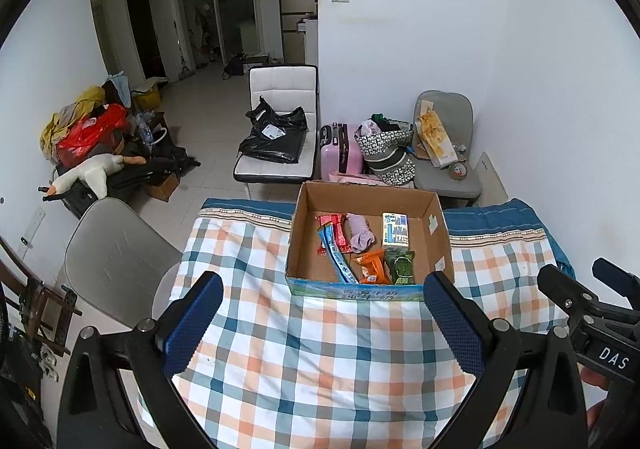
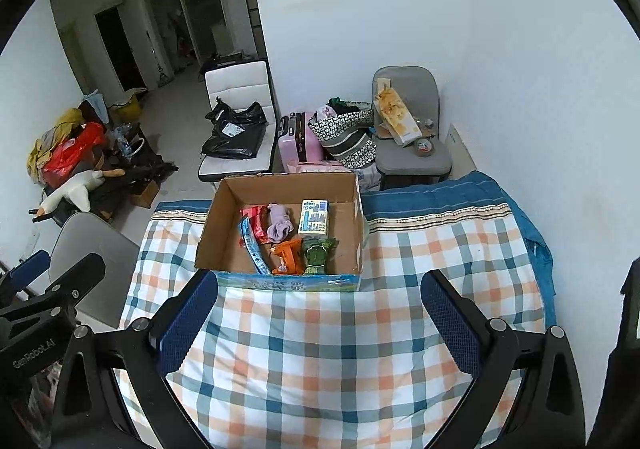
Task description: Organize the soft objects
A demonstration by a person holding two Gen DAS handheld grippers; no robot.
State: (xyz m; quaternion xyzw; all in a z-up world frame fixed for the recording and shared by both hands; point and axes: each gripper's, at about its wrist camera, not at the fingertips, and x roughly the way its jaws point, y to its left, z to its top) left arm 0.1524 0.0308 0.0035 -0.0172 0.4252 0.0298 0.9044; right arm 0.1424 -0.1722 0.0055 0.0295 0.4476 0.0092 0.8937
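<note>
An open cardboard box (image 1: 434, 215) (image 2: 228, 201) stands on the checked cloth (image 1: 320, 349) (image 2: 340, 349). Inside lie a purple sock (image 1: 360, 233) (image 2: 279, 228), a red packet (image 1: 334, 225) (image 2: 256, 219), a blue packet (image 1: 338, 259) (image 2: 252, 245), an orange packet (image 1: 374, 267) (image 2: 288, 257), a green packet (image 1: 402, 267) (image 2: 318, 255) and a tissue pack (image 1: 395, 229) (image 2: 314, 217). My left gripper (image 1: 324, 319) is open and empty, held above the cloth in front of the box. My right gripper (image 2: 320, 315) is also open and empty, beside it.
Behind the table stand a white chair with a black bag (image 1: 276, 133) (image 2: 236, 129), a pink suitcase (image 1: 340, 151) (image 2: 298, 139), a patterned bag (image 1: 386, 151) (image 2: 344, 137) and a grey chair (image 1: 444, 173) (image 2: 412, 157). A grey chair (image 1: 116, 257) stands left; clutter with a plush goose (image 1: 90, 173) lies beyond.
</note>
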